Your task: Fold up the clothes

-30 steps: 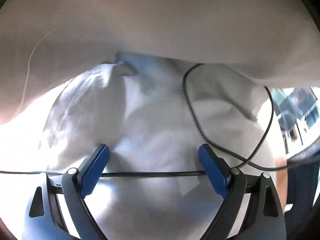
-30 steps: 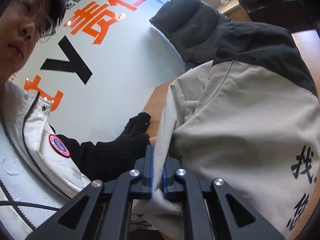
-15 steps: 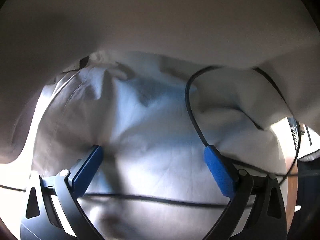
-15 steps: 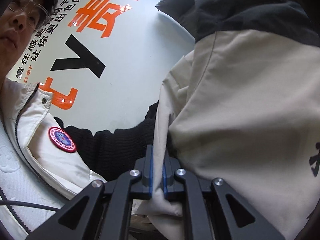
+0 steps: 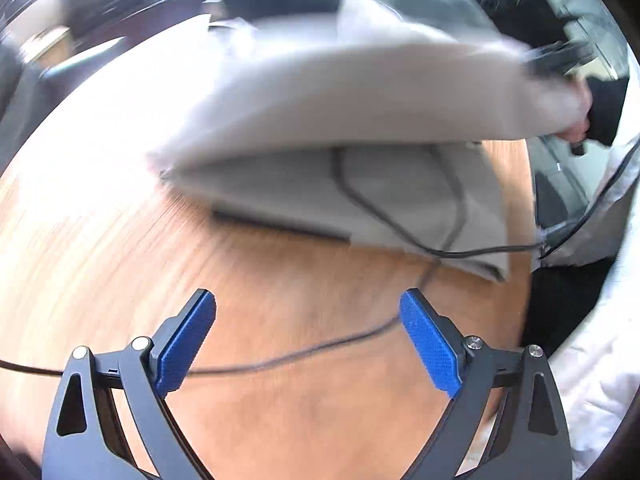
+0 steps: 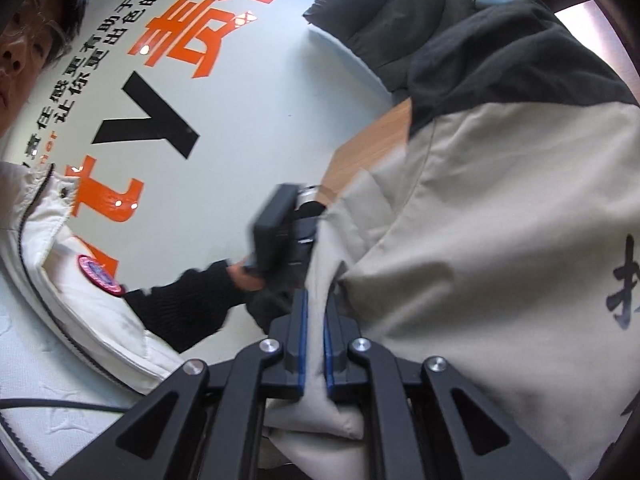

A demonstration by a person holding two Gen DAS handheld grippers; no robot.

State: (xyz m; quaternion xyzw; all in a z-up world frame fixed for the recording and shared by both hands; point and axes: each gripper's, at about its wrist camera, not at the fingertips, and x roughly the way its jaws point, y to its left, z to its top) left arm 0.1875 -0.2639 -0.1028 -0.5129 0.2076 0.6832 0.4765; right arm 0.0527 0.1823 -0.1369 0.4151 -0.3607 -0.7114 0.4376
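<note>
A beige jacket (image 5: 360, 92) with a black upper part (image 6: 500, 48) lies partly lifted over the wooden table (image 5: 240, 264). My right gripper (image 6: 315, 300) is shut on a fold of its beige edge and holds that edge up. My left gripper (image 5: 306, 300) hovers over bare wood in front of the jacket. Its jaws stand wide and are closing. Only a thin black cable (image 5: 280, 360) crosses between them, and no cloth. This view is blurred. In the right wrist view a black-sleeved hand (image 6: 192, 304) holds the left tool beside the jacket.
A looped black cable (image 5: 400, 232) lies on the jacket's lower layer. The person's white padded coat (image 6: 80, 340) is close at the left. Behind stand a wall with orange and black lettering (image 6: 200, 40) and a dark padded garment (image 6: 380, 8). The table edge (image 6: 372, 144) shows beyond.
My left gripper has come out from under the jacket's cloth and now hangs over bare table. My right gripper has kept its grip and sunk a little.
</note>
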